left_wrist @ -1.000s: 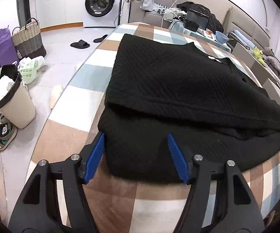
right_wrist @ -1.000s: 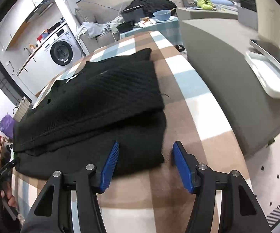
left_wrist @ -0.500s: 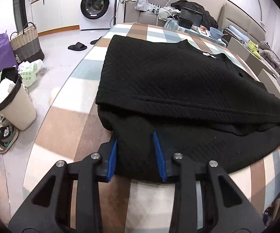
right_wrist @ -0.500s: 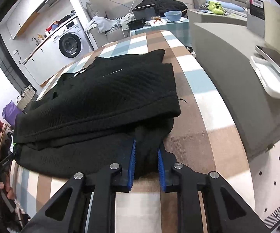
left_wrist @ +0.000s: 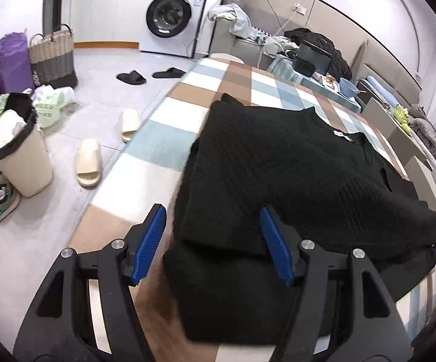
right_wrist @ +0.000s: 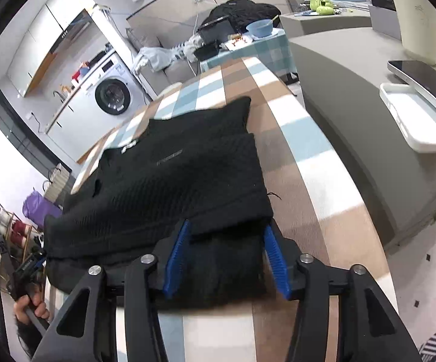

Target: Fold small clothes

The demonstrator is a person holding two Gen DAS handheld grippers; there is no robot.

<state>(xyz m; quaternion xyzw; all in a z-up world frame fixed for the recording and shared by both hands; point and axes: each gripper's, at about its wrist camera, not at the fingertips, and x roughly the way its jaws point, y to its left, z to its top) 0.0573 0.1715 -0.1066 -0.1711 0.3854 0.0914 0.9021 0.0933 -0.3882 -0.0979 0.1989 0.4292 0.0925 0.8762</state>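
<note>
A black textured knit garment (left_wrist: 293,175) lies folded in layers on the checked tablecloth (left_wrist: 163,147). My left gripper (left_wrist: 215,238) is open, its blue pads either side of the garment's near left edge, above the lower layer. In the right wrist view the same garment (right_wrist: 181,178) fills the middle. My right gripper (right_wrist: 227,259) is open, its pads straddling the lower layer's near right corner. The left gripper and the hand holding it (right_wrist: 29,274) show at the garment's far left end.
The table's left edge drops to a floor with a white bin (left_wrist: 21,157), cream slippers (left_wrist: 89,163) and a basket (left_wrist: 53,57). A grey sofa (right_wrist: 354,114) with a white tray (right_wrist: 414,120) runs along the table's right side. A washing machine (left_wrist: 172,18) stands at the back.
Both grippers had closed on the garment's near edge half a second ago; now both have opened. The near fold has shifted and both cameras have risen and tilted.
</note>
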